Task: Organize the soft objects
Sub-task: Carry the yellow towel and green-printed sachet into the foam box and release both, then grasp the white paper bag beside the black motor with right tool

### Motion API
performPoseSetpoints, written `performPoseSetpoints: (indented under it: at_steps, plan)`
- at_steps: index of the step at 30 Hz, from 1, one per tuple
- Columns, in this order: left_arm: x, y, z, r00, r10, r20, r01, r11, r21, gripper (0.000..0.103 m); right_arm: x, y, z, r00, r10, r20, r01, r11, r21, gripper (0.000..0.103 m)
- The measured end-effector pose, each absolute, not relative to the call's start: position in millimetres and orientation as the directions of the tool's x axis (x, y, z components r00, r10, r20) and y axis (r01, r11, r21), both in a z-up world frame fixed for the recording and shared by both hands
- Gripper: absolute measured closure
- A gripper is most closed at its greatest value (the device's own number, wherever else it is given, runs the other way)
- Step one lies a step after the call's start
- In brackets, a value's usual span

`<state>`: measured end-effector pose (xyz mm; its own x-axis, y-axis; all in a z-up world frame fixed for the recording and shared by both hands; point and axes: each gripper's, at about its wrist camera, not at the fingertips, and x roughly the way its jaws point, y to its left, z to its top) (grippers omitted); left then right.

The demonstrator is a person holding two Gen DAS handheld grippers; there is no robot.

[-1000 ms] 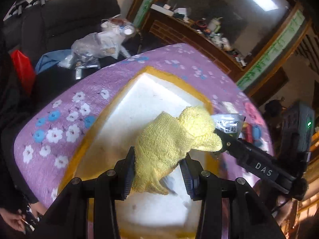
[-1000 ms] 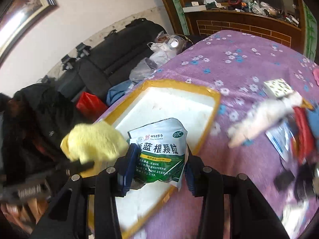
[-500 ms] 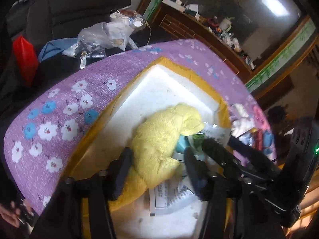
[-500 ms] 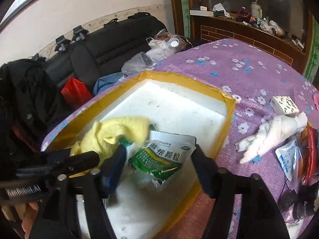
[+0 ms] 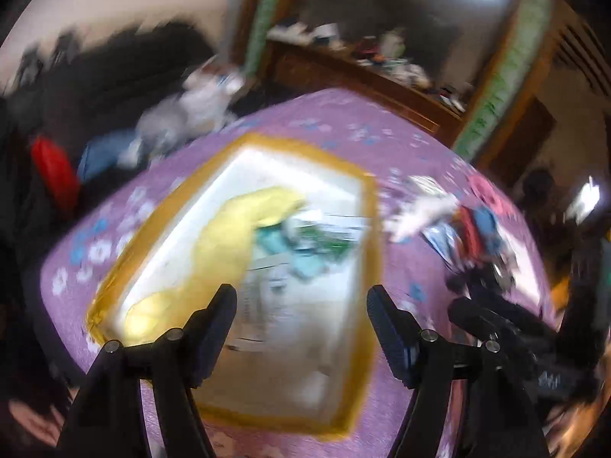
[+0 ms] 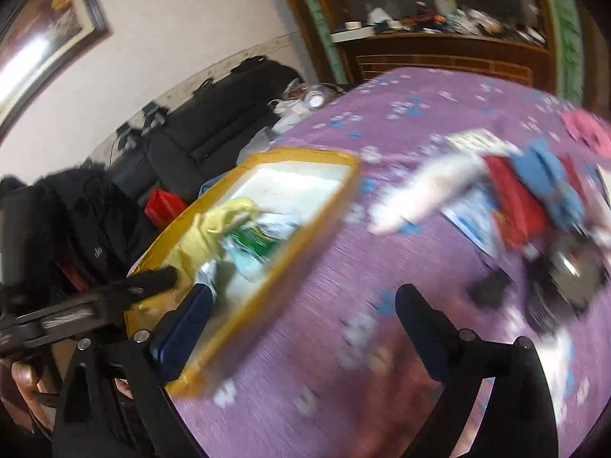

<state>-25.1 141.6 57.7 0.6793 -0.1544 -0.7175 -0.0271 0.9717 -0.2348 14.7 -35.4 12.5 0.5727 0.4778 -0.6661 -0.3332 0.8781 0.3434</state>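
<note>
A yellow knitted cloth (image 5: pixel 225 244) lies in the white tray with a yellow rim (image 5: pixel 372 229). Next to the cloth lies a green and white packet (image 5: pixel 313 236). Both show in the right wrist view too, the cloth (image 6: pixel 214 225) and the packet (image 6: pixel 259 240) inside the tray (image 6: pixel 305 229). My left gripper (image 5: pixel 301 305) is open and empty above the tray's near part. My right gripper (image 6: pixel 301 313) is open and empty over the purple cloth, right of the tray. Both views are blurred.
A purple flowered tablecloth (image 6: pixel 420 122) covers the table. To the right of the tray lie a white soft object (image 6: pixel 427 191), red and blue items (image 6: pixel 534 191) and dark small things (image 6: pixel 492 290). Black bags (image 6: pixel 214 122) stand beyond the table's far edge.
Both grippers opened and let go: the yellow cloth and the packet now lie in the tray. Both grippers pulled back, and the right one swung right over the tablecloth.
</note>
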Motion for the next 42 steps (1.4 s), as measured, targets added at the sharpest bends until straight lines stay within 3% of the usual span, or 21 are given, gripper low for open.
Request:
performPoseSetpoints:
  at_steps: [5, 7, 10, 12, 21, 26, 33, 39, 42]
  plan:
    - [-35, 82, 46, 0.629, -0.216, -0.747, 0.096, 0.975, -0.201, 0.029, 0, -94, -7, 0.582, 0.307, -0.753, -0.204, 0.952, 0.230, 0.007]
    - [-34, 67, 37, 0.588, -0.254, -0.768, 0.127, 0.967, -0.222, 0.029, -4, -119, -13, 0.598, 0.274, -0.753, -0.140, 0.961, 0.238, 0.007]
    - [-38, 43, 33, 0.634, -0.197, -0.748, 0.141, 0.980, -0.139, 0.029, -3, -147, -22, 0.630, 0.245, -0.737, -0.059, 0.961, 0.269, 0.007]
    - [-35, 32, 31, 0.591, -0.247, -0.768, 0.179, 0.968, -0.174, 0.029, 3, -156, -31, 0.609, 0.253, -0.751, -0.009, 0.950, 0.313, 0.007]
    - [-41, 10, 33, 0.585, -0.301, -0.753, 0.252, 0.950, -0.184, 0.029, 3, -132, -35, 0.593, 0.245, -0.767, -0.059, 0.963, 0.262, 0.007]
    - [-32, 21, 14, 0.530, -0.354, -0.771, 0.201, 0.935, -0.291, 0.029, 1, -125, -40, 0.581, 0.242, -0.777, -0.080, 0.967, 0.242, 0.007]
    - [-30, 26, 12, 0.515, -0.394, -0.761, 0.182, 0.918, -0.353, 0.029, 1, -132, -39, 0.590, 0.253, -0.767, -0.056, 0.960, 0.274, 0.007]
    - [-28, 29, 15, 0.518, -0.401, -0.756, 0.183, 0.915, -0.360, 0.029, 2, -152, -37, 0.620, 0.163, -0.768, 0.064, 0.964, 0.256, 0.007]
    - [-25, 27, 16, 0.522, -0.403, -0.752, 0.188, 0.914, -0.359, 0.029, 4, -144, -39, 0.605, 0.161, -0.780, 0.039, 0.972, 0.232, 0.007]
